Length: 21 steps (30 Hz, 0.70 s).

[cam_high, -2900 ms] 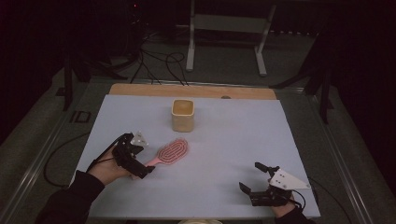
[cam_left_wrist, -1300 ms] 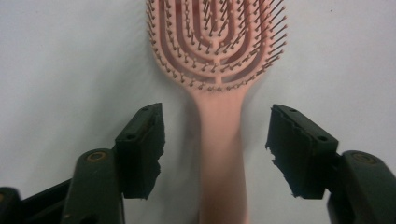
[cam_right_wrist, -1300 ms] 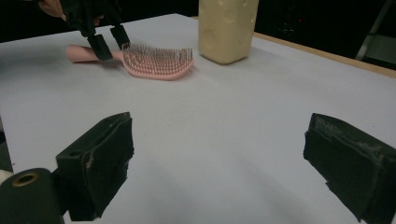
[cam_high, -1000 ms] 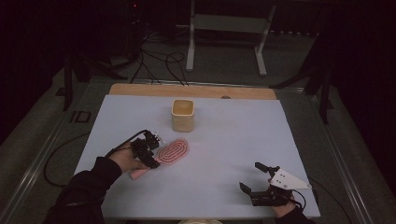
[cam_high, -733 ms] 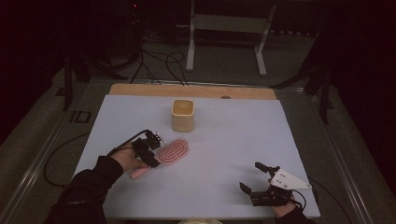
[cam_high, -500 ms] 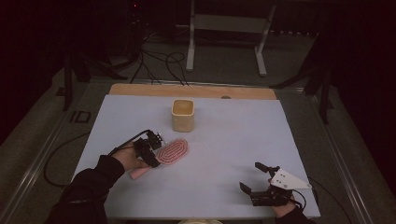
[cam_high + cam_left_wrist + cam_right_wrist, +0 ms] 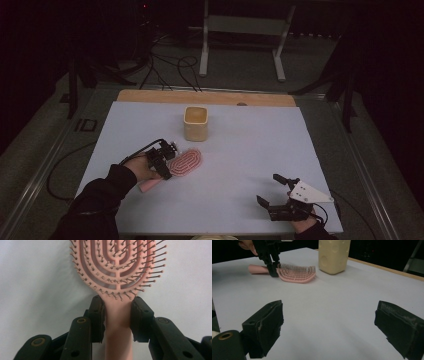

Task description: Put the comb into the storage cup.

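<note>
The table before me is covered with a wide pale sheet, and only few things lie on it, so I have free room for both arms. In the far middle stands the cream container, upright and with its mouth open to the top; I judge it is there to receive something, and it stays near the brush but does not touch it. The pink hairbrush lies flat on the sheet, on my left side, with bristles up and its head pointing to the container. My left gripper comes down on its neck, just under the bristle field, and its jaws have just been closing on it: both pads now press the handle from its two sides. I take the neck because it is narrow and firm, while the bristles would bend and slip. The end of the handle sticks out behind, under my hand. My right gripper rests on the near right part of the table, well apart, jaws spread wide with nothing between; I think it only waits.
</note>
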Available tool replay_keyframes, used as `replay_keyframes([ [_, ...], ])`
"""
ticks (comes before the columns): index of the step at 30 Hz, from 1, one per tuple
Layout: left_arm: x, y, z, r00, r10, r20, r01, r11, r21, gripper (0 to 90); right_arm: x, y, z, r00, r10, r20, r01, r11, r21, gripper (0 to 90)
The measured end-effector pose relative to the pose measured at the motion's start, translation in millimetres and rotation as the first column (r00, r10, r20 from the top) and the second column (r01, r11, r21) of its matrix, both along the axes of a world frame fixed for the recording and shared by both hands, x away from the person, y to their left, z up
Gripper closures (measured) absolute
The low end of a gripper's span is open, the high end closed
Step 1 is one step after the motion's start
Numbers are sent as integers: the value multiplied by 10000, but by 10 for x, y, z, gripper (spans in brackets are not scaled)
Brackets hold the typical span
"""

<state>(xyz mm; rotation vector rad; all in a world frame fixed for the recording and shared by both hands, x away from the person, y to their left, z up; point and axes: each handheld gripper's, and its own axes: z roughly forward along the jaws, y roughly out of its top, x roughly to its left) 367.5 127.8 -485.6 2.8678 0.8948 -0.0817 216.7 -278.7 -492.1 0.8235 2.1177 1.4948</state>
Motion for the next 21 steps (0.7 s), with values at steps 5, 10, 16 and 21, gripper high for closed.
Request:
replay_keyframes([
  [5, 41, 3, -5, 9994, 173, -302, -174, 9998, -29, 680, 2, 8, -4, 10000, 12, -1, -12, 10000, 11, 83],
  [10, 55, -14, -7, 9991, 201, -375, -195, 9997, 147, 697, 2, 7, -4, 10000, 11, -9, -11, 10000, 3, 83],
  [16, 47, -8, -5, 9993, 219, -289, -216, 9997, 109, 707, 6, 2, -7, 10000, 14, 12, -14, 10000, -45, 83],
  [21, 34, 11, -1, 9996, 224, -193, -224, 9997, -17, 710, 6, 0, -6, 10000, 20, 15, -20, 10000, -44, 83],
])
